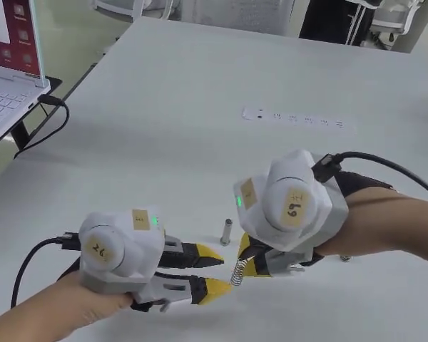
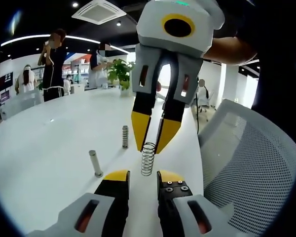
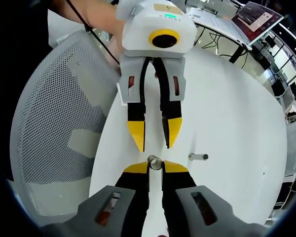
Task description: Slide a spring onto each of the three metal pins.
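Two grippers meet over the table point(image 1: 200, 107) near the bare pin point(image 2: 94, 163). There the right gripper point(image 2: 149, 145) pinches the spring point(image 2: 148, 159) by its top, hanging upright for threading; the left gripper point(image 1: 215, 271) gapes empty beside it, probably to steady it.

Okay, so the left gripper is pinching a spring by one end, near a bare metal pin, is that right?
Not quite: it is the right gripper that pinches the spring by one end, near the bare metal pin. The right gripper view shows the spring between that gripper's own jaws, while the left gripper faces it with its jaws open.
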`<control>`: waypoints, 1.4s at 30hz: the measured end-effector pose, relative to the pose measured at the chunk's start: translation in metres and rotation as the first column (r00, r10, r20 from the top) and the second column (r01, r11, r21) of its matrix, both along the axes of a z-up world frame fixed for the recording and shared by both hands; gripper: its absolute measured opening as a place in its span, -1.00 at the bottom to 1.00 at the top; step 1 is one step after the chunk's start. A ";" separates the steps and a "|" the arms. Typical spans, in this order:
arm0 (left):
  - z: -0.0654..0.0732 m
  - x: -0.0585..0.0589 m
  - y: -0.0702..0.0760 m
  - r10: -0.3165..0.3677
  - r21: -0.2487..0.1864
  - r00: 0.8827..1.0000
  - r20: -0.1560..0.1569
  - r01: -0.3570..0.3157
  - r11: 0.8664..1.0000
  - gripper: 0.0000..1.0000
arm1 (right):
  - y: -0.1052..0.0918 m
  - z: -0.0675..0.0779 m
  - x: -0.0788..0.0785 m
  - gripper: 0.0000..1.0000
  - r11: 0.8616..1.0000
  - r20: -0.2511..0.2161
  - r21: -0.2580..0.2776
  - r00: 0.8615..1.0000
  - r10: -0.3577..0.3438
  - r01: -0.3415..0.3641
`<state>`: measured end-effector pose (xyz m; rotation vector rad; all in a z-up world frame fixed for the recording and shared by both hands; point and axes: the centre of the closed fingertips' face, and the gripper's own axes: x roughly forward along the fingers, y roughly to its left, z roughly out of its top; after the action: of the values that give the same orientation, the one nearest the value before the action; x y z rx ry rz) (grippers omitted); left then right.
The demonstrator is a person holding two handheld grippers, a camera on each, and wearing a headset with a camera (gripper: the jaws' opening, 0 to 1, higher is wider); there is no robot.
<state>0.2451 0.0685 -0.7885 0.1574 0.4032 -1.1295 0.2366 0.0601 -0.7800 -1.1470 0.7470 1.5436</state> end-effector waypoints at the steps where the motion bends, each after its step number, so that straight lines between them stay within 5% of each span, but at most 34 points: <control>1: 0.000 0.000 0.002 0.005 -0.001 1.000 0.004 -0.005 1.000 -0.68 | 0.000 0.000 0.000 -0.90 1.000 -0.003 0.004 1.000 -0.003 0.003; 17: -0.002 0.007 0.036 0.138 -0.040 0.990 0.006 -0.138 0.990 -0.19 | -0.001 0.005 0.005 -0.90 0.999 0.001 0.022 1.000 -0.028 0.028; 22: -0.001 0.008 0.044 0.169 -0.050 0.986 0.012 -0.168 0.984 0.10 | -0.003 0.006 0.006 -0.90 0.999 0.002 0.023 0.999 -0.035 0.035; 28: -0.002 0.002 0.050 0.178 -0.066 0.984 -0.005 -0.178 0.982 0.38 | -0.005 0.006 0.008 -0.90 0.999 0.002 0.026 0.999 -0.044 0.044; 32: -0.005 0.003 0.054 0.185 -0.039 0.983 0.004 -0.185 0.982 0.51 | -0.005 0.007 0.009 -0.90 0.998 -0.002 0.031 0.999 -0.053 0.053; 42: 0.005 0.011 0.061 0.227 -0.089 0.974 0.014 -0.225 0.970 0.86 | -0.007 0.009 0.012 -0.90 0.998 0.000 0.021 0.999 -0.051 0.051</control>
<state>0.2562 0.1298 -0.7840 0.0466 0.3406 -0.9176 0.2486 0.0528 -0.7710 -1.1049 0.7523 1.5047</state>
